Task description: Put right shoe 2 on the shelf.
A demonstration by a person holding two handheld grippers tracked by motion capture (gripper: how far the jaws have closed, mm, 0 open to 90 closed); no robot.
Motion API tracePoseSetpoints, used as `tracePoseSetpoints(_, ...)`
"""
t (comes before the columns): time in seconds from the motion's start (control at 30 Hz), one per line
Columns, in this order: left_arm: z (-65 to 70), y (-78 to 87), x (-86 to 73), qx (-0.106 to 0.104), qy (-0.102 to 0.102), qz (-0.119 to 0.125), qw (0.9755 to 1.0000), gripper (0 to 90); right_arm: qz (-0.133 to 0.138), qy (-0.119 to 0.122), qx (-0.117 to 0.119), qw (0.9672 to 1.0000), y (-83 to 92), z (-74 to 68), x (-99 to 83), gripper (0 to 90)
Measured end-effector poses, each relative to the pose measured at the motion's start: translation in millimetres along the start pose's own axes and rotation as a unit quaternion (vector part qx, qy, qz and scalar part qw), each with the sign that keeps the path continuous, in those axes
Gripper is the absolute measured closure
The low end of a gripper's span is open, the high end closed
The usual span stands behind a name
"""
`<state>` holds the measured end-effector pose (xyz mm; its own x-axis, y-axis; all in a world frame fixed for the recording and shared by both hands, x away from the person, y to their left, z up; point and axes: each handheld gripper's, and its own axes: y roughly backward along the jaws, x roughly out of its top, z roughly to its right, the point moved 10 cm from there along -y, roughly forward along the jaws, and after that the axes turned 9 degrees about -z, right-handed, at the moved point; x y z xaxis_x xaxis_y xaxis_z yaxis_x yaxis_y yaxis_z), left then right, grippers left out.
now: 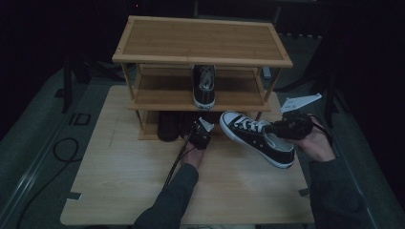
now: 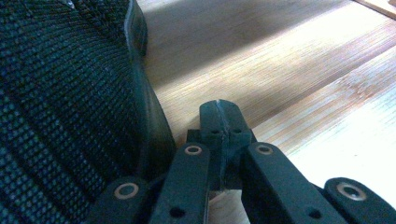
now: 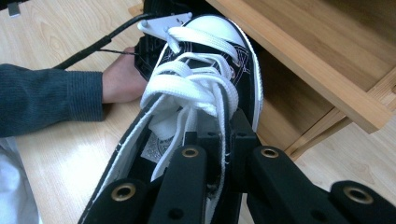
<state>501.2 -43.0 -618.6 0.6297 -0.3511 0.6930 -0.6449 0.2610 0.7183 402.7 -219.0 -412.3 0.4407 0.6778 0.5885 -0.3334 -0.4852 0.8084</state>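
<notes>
Your high view runs dim and underexposed, the surroundings nearly black beyond the table (image 1: 119, 191). Both gripper views come far brighter; in the left one a broad soft shadow crosses the wood, with pale glare lower right. Close jaws look slightly soft.

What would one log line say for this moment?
right hand-held gripper: shut on sneaker, lifted before rack | left hand-held gripper: shut, empty, beside dark shoe

Right gripper (image 1: 271, 128) holds a black sneaker (image 1: 255, 138) off the table (image 1: 119, 181); another sneaker (image 1: 204, 86) sits on the rack (image 1: 157, 98).
</notes>
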Motion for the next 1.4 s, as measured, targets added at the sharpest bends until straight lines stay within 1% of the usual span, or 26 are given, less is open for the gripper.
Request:
tracePoseSetpoints(0.2, 1.0, -0.2, 0.0, -0.004, 0.003, 0.000, 1.0000, 90.0, 0.012, 0.004, -0.002, 0.9999, 10.2, -2.3, 6.2, 87.4)
tracePoseSetpoints(0.23, -0.1, 0.4, -1.9, -0.003, -0.009, -0.010, 0.9999, 90.0, 0.013, 0.004, -0.002, 0.9999, 11.2, -2.2, 7.3, 87.4)
tracePoseSetpoints(0.27, -0.3, 0.6, -2.1, -0.003, -0.010, -0.011, 0.9999, 90.0, 0.013, 0.003, -0.003, 0.9999, 12.8, -1.9, 8.9, 87.4)
tracePoseSetpoints(0.47, -0.1, 0.4, -1.1, -0.001, -0.004, -0.005, 1.0000, 90.0, 0.013, 0.007, -0.004, 0.9999, 15.9, -2.8, 12.7, 87.4)
tracePoseSetpoints(0.63, 0.0, 0.3, -1.0, -0.001, -0.004, -0.005, 1.0000, 90.0, 0.019, 0.008, -0.005, 0.9998, 20.0, -3.9, 16.0, 87.3)
tracePoseSetpoints(0.8, 0.1, 0.3, -1.0, -0.001, -0.004, -0.005, 1.0000, 90.0, 0.017, 0.008, -0.007, 0.9998, 22.9, -1.2, 19.9, 87.3)
tracePoseSetpoints(0.9, 0.0, 0.2, -0.9, -0.001, -0.003, -0.004, 1.0000, 90.0, 0.023, 0.008, -0.011, 0.9996, 26.9, -0.5, 22.8, 87.3)
tracePoseSetpoints(1.0, 0.0, 0.2, -1.0, -0.001, -0.004, -0.005, 1.0000, 90.0, 0.026, 0.003, -0.017, 0.9995, 29.8, 2.4, 26.6, 87.3)
tracePoseSetpoints(1.2, -0.2, 0.5, -1.5, -0.001, -0.006, -0.007, 1.0000, 90.0, 0.025, -0.003, -0.028, 0.9993, 25.4, 8.8, 34.7, 87.3)
tracePoseSetpoints(1.23, 0.0, 0.5, -1.3, -0.002, -0.005, -0.006, 1.0000, 90.0, 0.027, -0.008, -0.031, 0.9991, 22.5, 12.9, 38.1, 87.3)
tracePoseSetpoints(1.4, 0.3, 0.4, -1.5, -0.003, -0.004, -0.007, 1.0000, 90.0, 0.029, -0.025, -0.042, 0.9984, 15.0, 24.1, 47.0, 87.3)
